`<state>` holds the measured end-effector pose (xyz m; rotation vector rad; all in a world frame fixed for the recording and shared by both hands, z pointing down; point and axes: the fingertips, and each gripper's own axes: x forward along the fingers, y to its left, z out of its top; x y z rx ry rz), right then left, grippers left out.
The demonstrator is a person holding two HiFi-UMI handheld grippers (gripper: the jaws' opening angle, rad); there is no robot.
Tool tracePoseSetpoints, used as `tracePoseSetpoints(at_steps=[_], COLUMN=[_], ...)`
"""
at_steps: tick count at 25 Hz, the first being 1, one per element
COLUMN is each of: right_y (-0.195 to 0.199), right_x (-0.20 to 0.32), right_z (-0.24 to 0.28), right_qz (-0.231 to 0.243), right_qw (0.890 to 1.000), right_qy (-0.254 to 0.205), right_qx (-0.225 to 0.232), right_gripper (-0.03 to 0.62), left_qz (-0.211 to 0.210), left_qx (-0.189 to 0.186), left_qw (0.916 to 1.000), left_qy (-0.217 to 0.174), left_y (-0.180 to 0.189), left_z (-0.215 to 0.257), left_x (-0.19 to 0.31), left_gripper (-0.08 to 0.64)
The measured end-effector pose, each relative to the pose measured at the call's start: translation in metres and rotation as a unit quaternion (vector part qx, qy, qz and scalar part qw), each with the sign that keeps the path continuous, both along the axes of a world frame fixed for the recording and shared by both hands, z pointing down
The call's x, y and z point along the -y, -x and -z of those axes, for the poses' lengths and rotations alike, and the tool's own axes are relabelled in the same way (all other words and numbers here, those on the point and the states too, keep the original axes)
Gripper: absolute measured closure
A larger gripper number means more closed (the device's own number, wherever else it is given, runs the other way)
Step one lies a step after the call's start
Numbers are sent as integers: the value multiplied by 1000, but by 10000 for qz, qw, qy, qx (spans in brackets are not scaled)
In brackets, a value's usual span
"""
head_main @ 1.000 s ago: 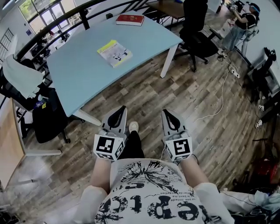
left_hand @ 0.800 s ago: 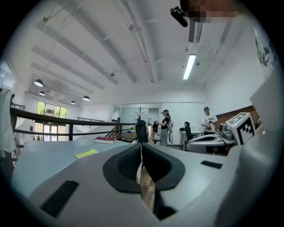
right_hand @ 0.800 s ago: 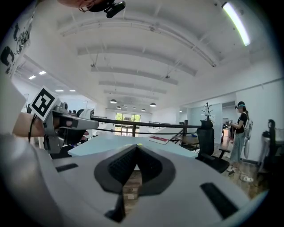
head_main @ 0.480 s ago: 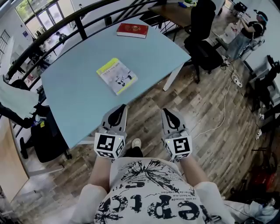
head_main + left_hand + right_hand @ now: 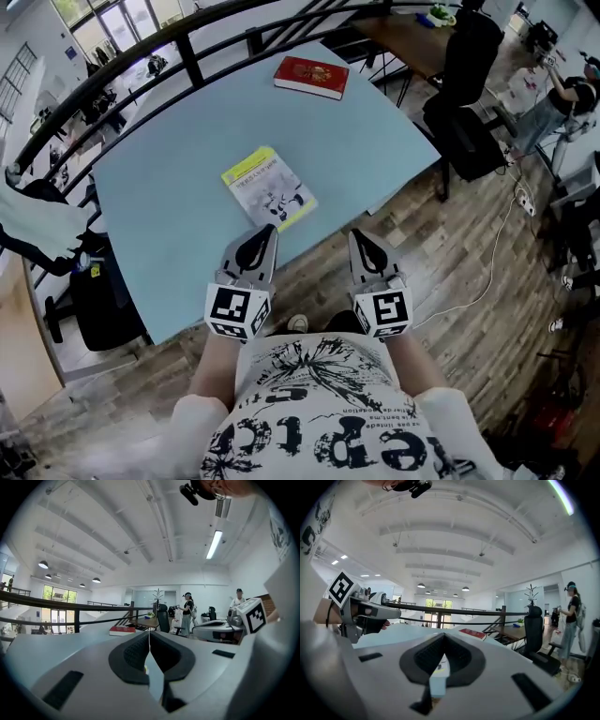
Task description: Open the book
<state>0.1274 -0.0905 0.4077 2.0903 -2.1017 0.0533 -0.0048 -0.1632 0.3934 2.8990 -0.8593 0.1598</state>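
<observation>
Closer now lies yellow book, title illegible.

The head camera looks steeply down from above the person onto the left gripper and right gripper and the blue table ahead of them. Each gripper's camera rides low behind its own jaws, facing nearly level across the tabletop. All three views share the red book far beyond the gripper tips.

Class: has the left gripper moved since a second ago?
Yes. The left gripper advanced toward the table: its tip was over wooden floor, now it reaches the near edge by the yellow book.
</observation>
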Motion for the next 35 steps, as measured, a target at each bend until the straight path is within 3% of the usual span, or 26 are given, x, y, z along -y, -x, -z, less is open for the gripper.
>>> tracePoseSetpoints(at_steps=[5,11,16,23,28,31,33,35], right_y=[-15,-46,-75,-104,-110,-110,-108,-106], right_x=[49,105,148,180,190,194,194,193], right_z=[-6,-8,-13,-35,-55,-67,-75,-82], right_qz=[459,1321,2121,2974,3421,3590,3687,3778], right_qw=[9989,9912,9767,9534,9373,9301,9257,9215], right_qy=[22,92,282,499,664,780,847,897], right_qx=[32,67,185,24,-50,-24,-64,-118], right_gripper=[581,581,581,581,581,581,581,581], left_qz=[359,1122,2062,2918,3194,3035,2828,2747], left_qx=[99,198,239,371,577,790,1019,1278], left_qw=[9991,9931,9770,9514,9365,9346,9346,9312], left_qy=[178,274,482,908,1325,1679,1901,2025], left_y=[-15,-46,-66,-94,-111,-124,-133,-137], left_z=[-14,-22,-39,-86,-132,-166,-190,-212], left_x=[31,61,82,92,89,88,86,86], left_gripper=[539,539,540,538,538,529,447,426])
